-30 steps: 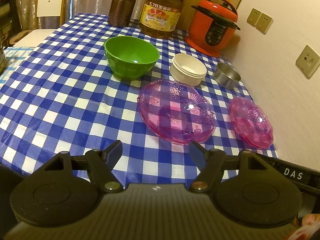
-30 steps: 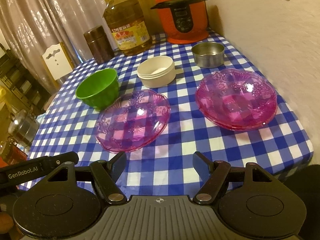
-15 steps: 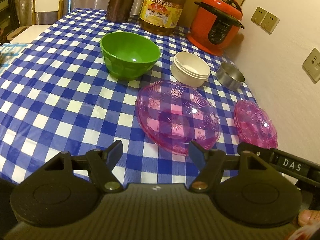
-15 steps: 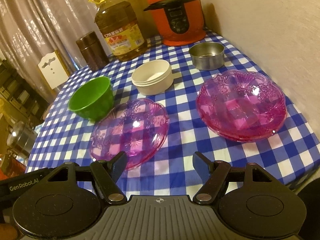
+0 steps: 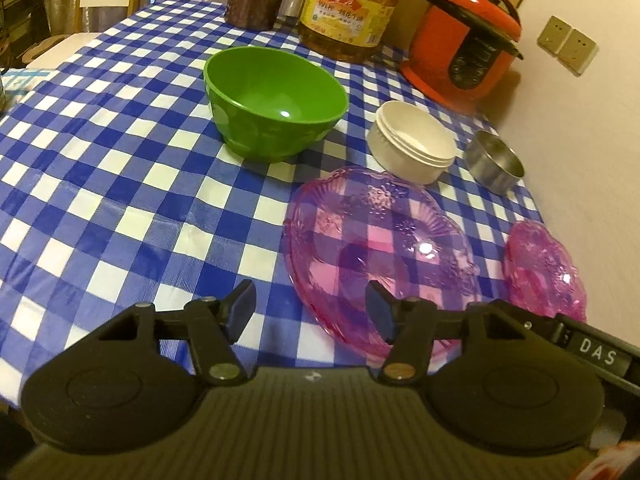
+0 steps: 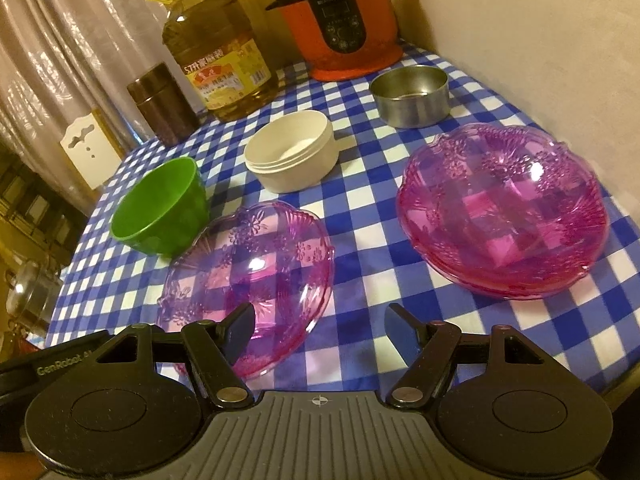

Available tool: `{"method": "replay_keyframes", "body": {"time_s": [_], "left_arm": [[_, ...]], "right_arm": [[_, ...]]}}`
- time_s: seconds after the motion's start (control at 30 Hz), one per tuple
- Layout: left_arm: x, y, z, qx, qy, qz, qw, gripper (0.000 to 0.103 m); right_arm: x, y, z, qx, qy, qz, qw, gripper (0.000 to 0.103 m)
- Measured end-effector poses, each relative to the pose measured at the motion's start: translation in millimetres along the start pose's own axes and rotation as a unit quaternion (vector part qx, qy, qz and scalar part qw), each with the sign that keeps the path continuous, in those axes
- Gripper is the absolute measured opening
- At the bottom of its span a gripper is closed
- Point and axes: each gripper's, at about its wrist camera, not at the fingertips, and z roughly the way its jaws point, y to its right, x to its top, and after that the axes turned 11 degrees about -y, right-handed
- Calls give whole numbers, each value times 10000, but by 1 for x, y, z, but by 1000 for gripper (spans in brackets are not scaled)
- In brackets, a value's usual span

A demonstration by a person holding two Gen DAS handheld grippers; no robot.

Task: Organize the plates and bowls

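**A:** Left wrist view: what lies on the blue-and-white checked tablecloth [image 5: 120,184]?

**B:** A round green plastic bowl [image 5: 275,100] stands near the middle. To its right sit a squat cream plastic tub [image 5: 412,142] and a small steel cup [image 5: 496,160], apart from one another. In front of them lies a single clear pink patterned plastic plate [image 5: 380,248]. By the table's right edge sits a stack of pink plastic plates [image 5: 544,268].

**A:** And the left gripper [image 5: 311,305]?

**B:** Its jaws have just been closing but remain apart. The right finger overlaps the single plate's near rim in the picture; whether it touches, I cannot tell. Nothing is gripped.

**A:** What about the right wrist view?

**B:** The right gripper [image 6: 320,324] is spread wide and empty, over the cloth between the single plate [image 6: 248,276] and the stack [image 6: 504,212]. Its left finger overlaps the single plate's rim.

**A:** And behind?

**B:** A red electric pressure cooker [image 6: 340,28], a large amber oil bottle [image 6: 218,56] and a dark brown canister [image 6: 162,104] stand at the far edge.
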Motion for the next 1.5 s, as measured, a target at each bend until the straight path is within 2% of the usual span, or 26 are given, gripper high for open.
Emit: {"method": "replay_keyframes", "body": {"time_s": [0.2,0.37,0.67,0.8,0.87,0.97,1.5], "left_arm": [[6,-7,19,-49,-1,-145,9999,42],[9,-11,30,-69,-28,-245,9997,26],[8,-11,39,-91,34,-246,9996,10],[8,-12,39,-106,59,-260,9996,10],[8,-13,39,-119,67,-273,9995,10],[7,-13,38,-129,56,-276,9995,10],[-13,-5,7,-165,126,-158,9997,10]], "right_arm": [[8,4,21,12,-88,143,9999,61],[13,9,34,28,-140,229,9996,52],[19,9,49,11,-193,225,9996,34],[19,11,51,36,-214,271,9994,26],[19,10,52,36,-218,272,9994,16],[19,10,52,83,-241,278,9993,10],[3,9,20,163,-130,172,9996,10]]}}
